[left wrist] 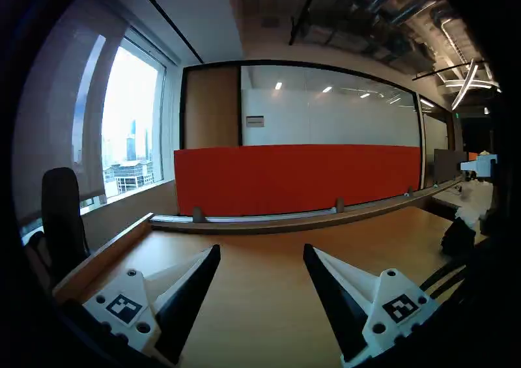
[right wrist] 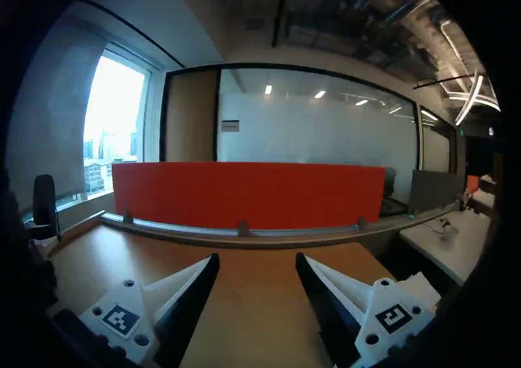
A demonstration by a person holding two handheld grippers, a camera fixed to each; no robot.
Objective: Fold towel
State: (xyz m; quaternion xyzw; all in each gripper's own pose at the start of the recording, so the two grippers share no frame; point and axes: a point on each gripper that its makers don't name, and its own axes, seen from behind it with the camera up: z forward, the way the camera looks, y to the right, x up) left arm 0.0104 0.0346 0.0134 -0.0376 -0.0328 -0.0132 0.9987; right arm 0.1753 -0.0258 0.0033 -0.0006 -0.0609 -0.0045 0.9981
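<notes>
- One black chair [left wrist: 62,218] is seen at the left, beside the window [left wrist: 130,133].
- One orange partition [left wrist: 296,179] is set along the far edge of the wooden desk [left wrist: 260,290].
- The left gripper [left wrist: 260,247] is held wide open above the desk, and nothing is gripped.
- The right gripper [right wrist: 256,255] is likewise spread wide and empty.

Wooden desk [left wrist: 273,290] backed by red divider panel [left wrist: 296,176]

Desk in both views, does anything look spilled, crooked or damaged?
Nothing stands out. The wooden desk looks smooth and unmarked beneath the open left gripper and open right gripper, and the red divider stands upright along its far edge.
</notes>
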